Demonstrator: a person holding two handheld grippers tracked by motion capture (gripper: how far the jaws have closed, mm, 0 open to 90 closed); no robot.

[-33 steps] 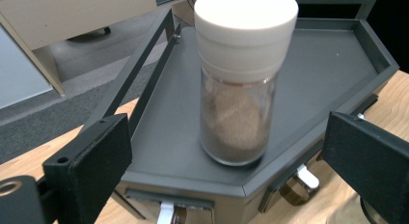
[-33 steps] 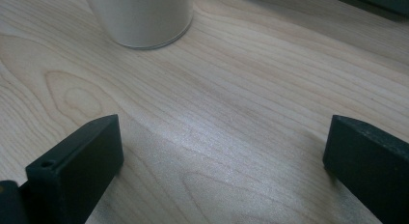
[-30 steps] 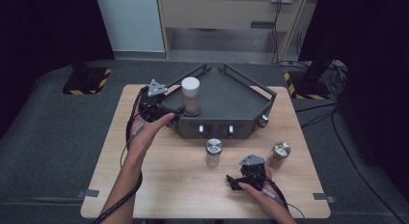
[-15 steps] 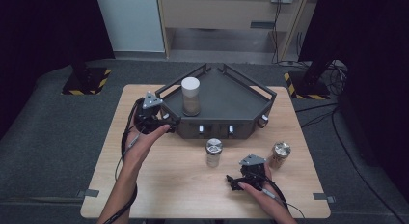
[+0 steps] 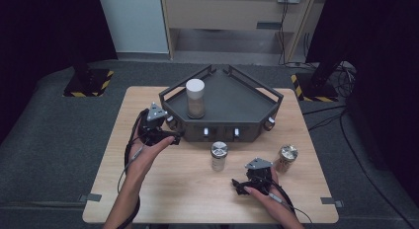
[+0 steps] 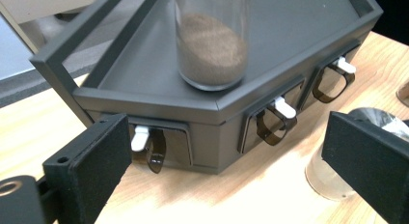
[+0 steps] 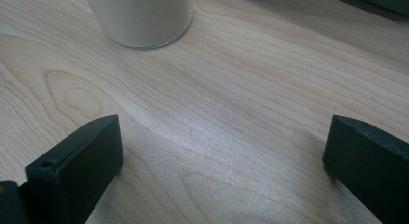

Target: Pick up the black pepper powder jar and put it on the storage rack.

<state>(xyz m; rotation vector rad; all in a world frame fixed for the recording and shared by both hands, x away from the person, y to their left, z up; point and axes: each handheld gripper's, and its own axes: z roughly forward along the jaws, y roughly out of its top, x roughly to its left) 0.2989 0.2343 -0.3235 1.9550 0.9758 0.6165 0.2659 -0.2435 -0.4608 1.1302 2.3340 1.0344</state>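
1. High view: looks like one jar (image 5: 195,98) with a white lid is already standing on the dark tray (image 5: 247,108), toward its left side. Two more are out on the desk (image 5: 148,189): a silver-lidded jar (image 5: 219,156) just in front of the tray, and a gold-lidded jar (image 5: 286,158) off the tray's right front corner. So I'd guess roughly a third done. The left gripper (image 5: 165,136) sits at the tray's left front corner; the right gripper (image 5: 252,178) is in front of the tray, between the two loose jars.

2. Left gripper view: jaws spread wide, nothing between them. They point at the tray's front wall with its small latches (image 6: 281,119). The jar on the tray (image 6: 212,40) stands upright, long axis vertical, brown powder in the bottom. The silver-lidded jar (image 6: 337,171) sits partly behind the right jaw.

3. Right gripper view: jaws wide apart here too, holding nothing, low over the desk. One jar's base (image 7: 142,16) stands upright ahead, probably the silver-lidded one.
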